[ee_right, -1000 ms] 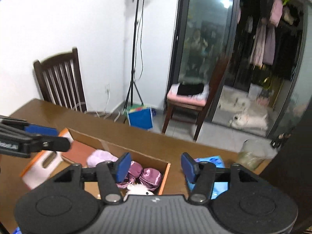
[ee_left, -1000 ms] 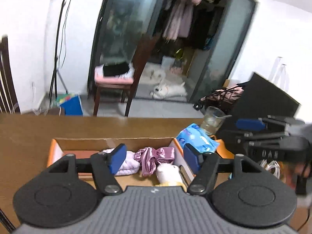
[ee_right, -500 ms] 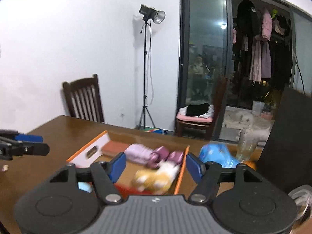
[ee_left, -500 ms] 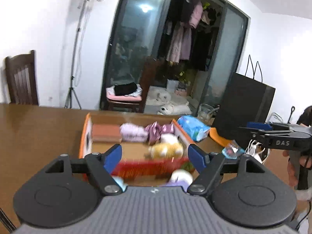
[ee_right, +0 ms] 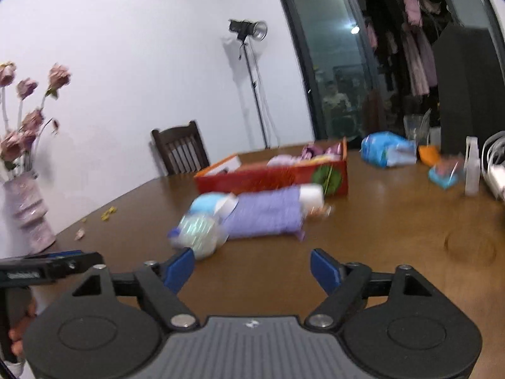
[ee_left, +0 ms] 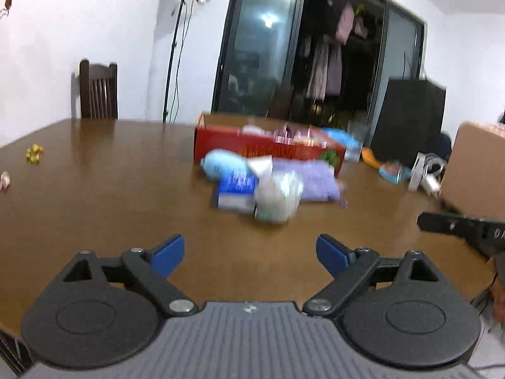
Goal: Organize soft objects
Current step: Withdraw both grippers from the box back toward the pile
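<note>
My left gripper (ee_left: 250, 250) and right gripper (ee_right: 252, 267) both hang low over bare counter (ee_left: 94, 195), jaws spread wide and holding nothing. I judge I am between picks: some soft things already lie in the box (ee_right: 271, 177), and a blurred pile waits in front of it.

Nearest in that pile is a clear bag (ee_right: 199, 232), just ahead of my right gripper's left finger. Behind it lies a purple cloth (ee_right: 268, 213), touching a light-blue soft thing (ee_left: 224, 164); a blue packet (ee_left: 235, 189) sits at the pile's left side. The next move calls for picking one piece, lining the jaws across it and closing gently so the neighbours are not dragged along.

There is open counter between me and the pile, and more to the left. Farther right are a blue pack (ee_right: 386, 150), a spray bottle (ee_right: 472, 170) and cables, so I would keep swings short on that side. The box's near wall stands upright, so anything carried must go over it.
</note>
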`<move>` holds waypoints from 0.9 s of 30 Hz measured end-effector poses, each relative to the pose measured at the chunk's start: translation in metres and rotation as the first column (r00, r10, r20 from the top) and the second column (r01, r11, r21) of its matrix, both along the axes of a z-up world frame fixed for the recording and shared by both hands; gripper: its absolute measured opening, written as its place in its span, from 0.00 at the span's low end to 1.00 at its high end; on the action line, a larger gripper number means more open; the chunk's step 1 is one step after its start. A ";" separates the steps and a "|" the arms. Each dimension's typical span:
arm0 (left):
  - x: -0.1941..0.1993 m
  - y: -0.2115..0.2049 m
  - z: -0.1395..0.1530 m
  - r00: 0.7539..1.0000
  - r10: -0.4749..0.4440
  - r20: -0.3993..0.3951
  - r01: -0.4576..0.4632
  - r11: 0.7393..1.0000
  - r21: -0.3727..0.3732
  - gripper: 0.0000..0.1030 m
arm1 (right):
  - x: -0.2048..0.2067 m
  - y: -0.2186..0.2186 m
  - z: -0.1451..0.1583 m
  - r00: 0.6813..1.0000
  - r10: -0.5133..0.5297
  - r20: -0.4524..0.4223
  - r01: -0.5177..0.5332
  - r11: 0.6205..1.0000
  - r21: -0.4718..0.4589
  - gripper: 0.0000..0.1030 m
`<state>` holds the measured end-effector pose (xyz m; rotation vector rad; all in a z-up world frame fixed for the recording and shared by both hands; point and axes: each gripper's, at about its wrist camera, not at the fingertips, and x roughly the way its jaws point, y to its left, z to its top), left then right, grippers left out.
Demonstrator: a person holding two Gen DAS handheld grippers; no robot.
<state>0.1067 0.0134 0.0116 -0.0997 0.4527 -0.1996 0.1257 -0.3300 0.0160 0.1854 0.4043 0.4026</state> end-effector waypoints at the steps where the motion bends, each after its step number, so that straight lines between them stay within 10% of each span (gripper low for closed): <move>1: 0.003 0.000 -0.001 1.000 0.008 -0.010 -0.008 1.000 0.003 0.89 | 0.000 0.003 -0.001 1.000 0.006 -0.009 -0.006 1.000 -0.016 0.79; 24: 0.118 -0.060 -0.005 0.994 -0.113 0.015 0.111 0.989 0.097 0.88 | 0.075 0.017 0.005 0.998 -0.058 -0.013 0.058 0.998 0.004 0.78; 27: 0.136 -0.058 -0.011 0.991 -0.131 -0.026 0.133 0.988 0.073 0.63 | 0.096 0.024 0.013 0.999 -0.048 0.007 0.048 0.999 -0.026 0.78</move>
